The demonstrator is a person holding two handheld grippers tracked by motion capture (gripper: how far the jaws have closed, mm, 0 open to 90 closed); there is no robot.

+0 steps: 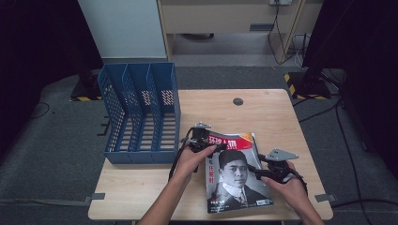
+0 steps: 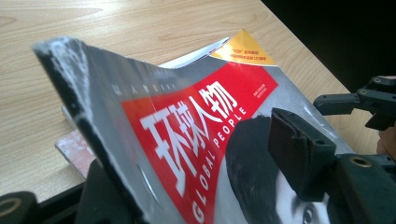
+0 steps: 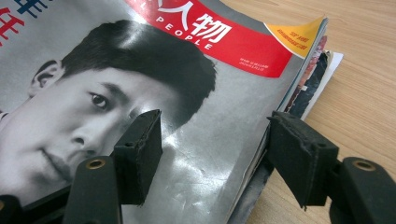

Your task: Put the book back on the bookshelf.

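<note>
The left claw (image 1: 202, 143) is set at the top left corner of the magazine (image 1: 234, 171), its jaws apart on either side of the lifted, curled cover without yet pressing it. The right claw (image 1: 264, 165) is held apart astride the magazine's right edge. The magazine is still seen lying on a small stack on the bench (image 1: 141, 187); the blue file rack (image 1: 141, 112) just beside it stands empty, so by this reading the grasp, lift and filing remain to be done.
</note>
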